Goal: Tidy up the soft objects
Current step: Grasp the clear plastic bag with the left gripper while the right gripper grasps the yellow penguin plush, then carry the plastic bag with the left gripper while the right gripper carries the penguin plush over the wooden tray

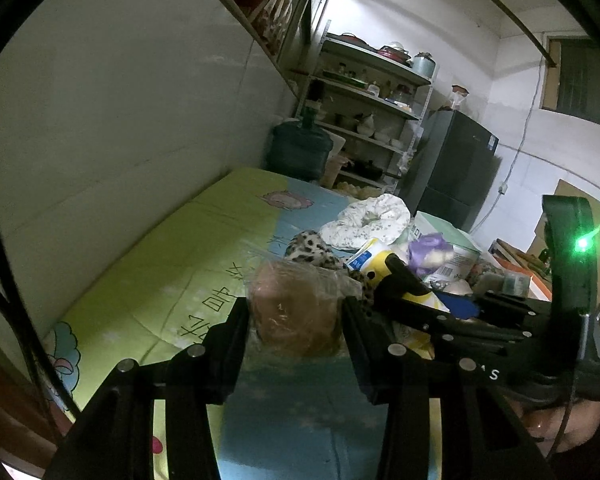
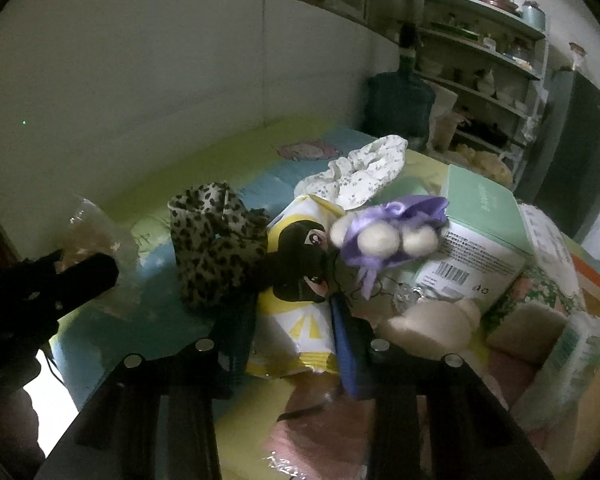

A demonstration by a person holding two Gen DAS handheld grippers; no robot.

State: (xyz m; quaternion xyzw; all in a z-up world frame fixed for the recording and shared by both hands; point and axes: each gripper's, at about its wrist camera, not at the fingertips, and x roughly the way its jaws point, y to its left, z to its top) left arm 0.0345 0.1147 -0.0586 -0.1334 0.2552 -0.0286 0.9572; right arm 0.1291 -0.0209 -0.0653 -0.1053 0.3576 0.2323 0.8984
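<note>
bagged bun (image 1: 296, 312) clamped in left claw (image 1: 296, 320)

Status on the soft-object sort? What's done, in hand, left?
Done: nothing clearly sorted yet.
In hand: the left gripper is shut on a bagged brown item, held over the mat. The right gripper is open around the yellow-white pack, not closed.
Left: the pile remains together: leopard cloth, floral cloth, purple toy, cream plush.
</note>
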